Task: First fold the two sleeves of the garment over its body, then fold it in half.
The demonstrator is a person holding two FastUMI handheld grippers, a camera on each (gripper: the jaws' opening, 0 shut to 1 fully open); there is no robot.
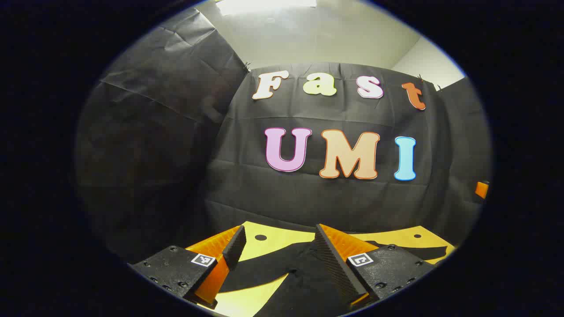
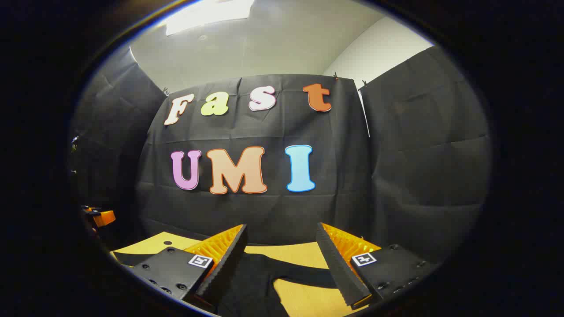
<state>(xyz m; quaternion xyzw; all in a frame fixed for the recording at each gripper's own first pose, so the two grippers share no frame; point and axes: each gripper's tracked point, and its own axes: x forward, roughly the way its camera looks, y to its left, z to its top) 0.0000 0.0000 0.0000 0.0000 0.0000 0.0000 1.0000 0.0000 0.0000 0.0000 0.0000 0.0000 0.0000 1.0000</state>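
A black garment (image 1: 299, 275) lies spread on the yellow table (image 1: 282, 237). One sleeve (image 1: 260, 268) runs off to the left, and the other sleeve (image 1: 423, 252) reaches right. My left gripper (image 1: 280, 229) hangs above the garment, open, with nothing between its fingers. In the right gripper view the same garment (image 2: 251, 277) lies under my right gripper (image 2: 281, 226), a sleeve (image 2: 299, 270) stretching right across the table (image 2: 304, 299). That gripper is open and holds nothing. At the left edge of this view, part of the left gripper (image 2: 99, 216) pokes in.
Black cloth walls close the booth behind and on both sides of the table. The tabletop has small round holes (image 1: 260, 237) (image 2: 167, 242). An orange part (image 1: 481, 189) shows at the right edge of the left gripper view.
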